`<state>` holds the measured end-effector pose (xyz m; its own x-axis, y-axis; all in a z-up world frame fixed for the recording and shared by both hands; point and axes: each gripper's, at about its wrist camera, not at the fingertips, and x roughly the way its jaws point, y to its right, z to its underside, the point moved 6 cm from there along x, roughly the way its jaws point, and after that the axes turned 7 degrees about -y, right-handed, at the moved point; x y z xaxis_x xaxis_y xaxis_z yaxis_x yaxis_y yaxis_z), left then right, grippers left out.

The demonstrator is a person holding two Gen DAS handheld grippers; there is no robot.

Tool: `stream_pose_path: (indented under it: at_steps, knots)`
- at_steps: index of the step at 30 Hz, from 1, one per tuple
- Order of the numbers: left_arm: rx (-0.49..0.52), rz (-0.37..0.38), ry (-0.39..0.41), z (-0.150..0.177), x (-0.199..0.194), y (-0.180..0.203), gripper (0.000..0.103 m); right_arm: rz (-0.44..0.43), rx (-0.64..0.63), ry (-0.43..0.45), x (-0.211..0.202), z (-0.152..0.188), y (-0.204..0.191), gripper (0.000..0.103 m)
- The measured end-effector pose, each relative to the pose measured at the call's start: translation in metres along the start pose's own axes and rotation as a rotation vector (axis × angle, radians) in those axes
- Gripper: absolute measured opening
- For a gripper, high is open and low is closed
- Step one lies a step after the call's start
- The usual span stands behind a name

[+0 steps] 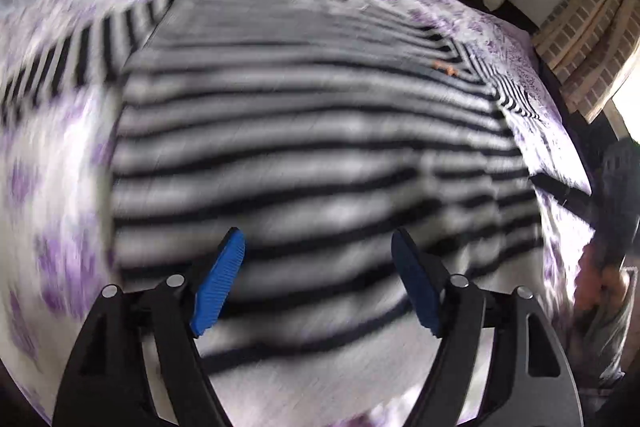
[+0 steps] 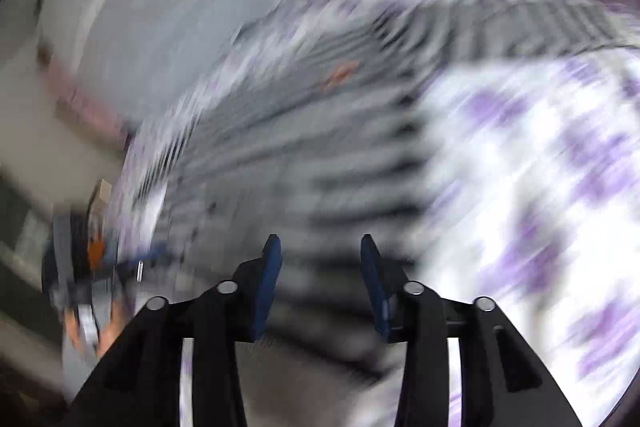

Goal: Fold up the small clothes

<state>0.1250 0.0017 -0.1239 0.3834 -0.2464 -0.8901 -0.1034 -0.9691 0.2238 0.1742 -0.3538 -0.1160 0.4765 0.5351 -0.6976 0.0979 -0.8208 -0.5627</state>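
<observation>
From the left wrist camera, the left gripper [image 1: 318,283], a black two-finger tool with ribbed blue pads, stands wide with nothing between its jaws; the black-and-white striped knit garment [image 1: 304,131] lies below and ahead of it, not pinched. That fits a hand that has let the cloth go and is hanging above it, probably so that the fabric can settle flat before the next fold is taken, though this is only a judgement. The garment is spread across a white bedsheet with purple flower print [image 1: 52,227], its body filling the middle of the view, one striped sleeve reaching out toward the left edge and another striped part running off at the right. Its stripes run roughly crosswise and look smooth, but motion blur hides any fine creases, and a small orange mark sits near its far right part. A person's hand [image 1: 600,287] shows blurred at the right rim. From the right wrist camera, the right gripper [image 2: 320,281], of the same build, is partly spread, narrower than the left, with a clear gap and no cloth caught; the striped garment lies beneath and ahead of it on the sheet, heavily smeared, so its edges cannot be traced here.
</observation>
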Motion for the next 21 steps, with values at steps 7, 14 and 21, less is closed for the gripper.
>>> stream_pose_path:
  at_steps: [7,14,21]
  knots:
    - [0.105,-0.024,0.048,-0.104,0.034,0.098,0.075,0.017,0.386,0.209,-0.039,-0.077,0.128,0.044]
    - [0.145,-0.026,0.048,-0.188,0.096,0.186,0.081,-0.005,0.64,0.307,-0.042,-0.106,0.208,0.042]
    - [0.182,-0.175,0.019,-0.181,0.173,0.197,0.089,-0.039,0.802,0.363,-0.03,-0.131,0.25,0.026]
